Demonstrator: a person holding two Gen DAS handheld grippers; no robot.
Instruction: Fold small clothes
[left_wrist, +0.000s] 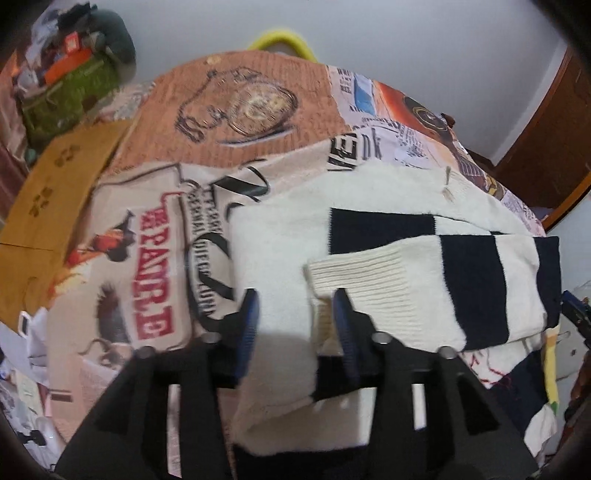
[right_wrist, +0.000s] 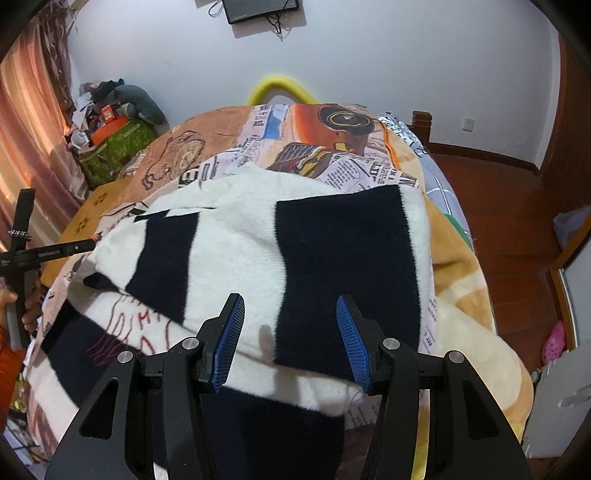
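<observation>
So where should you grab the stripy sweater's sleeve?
Probably by the ribbed cuff of the stripy sweater: it is a free end lying flat on top. Come from the near side, where the left gripper has its jaws open at that edge.

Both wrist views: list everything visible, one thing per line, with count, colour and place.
sweater: one, cream with navy blocks, on the bed, a sleeve folded across it.
bedspread: one, orange and newsprint pattern, under the sweater.
yellow arch: one, behind the bed's far end.
green box: one, clutter on top, far left by the wall.
screen: one, dark, on the wall.
pink shoe: one, floor at right.
left gripper: black, blue pads, open over the sleeve cuff.
right gripper: same, open above the sweater.
</observation>
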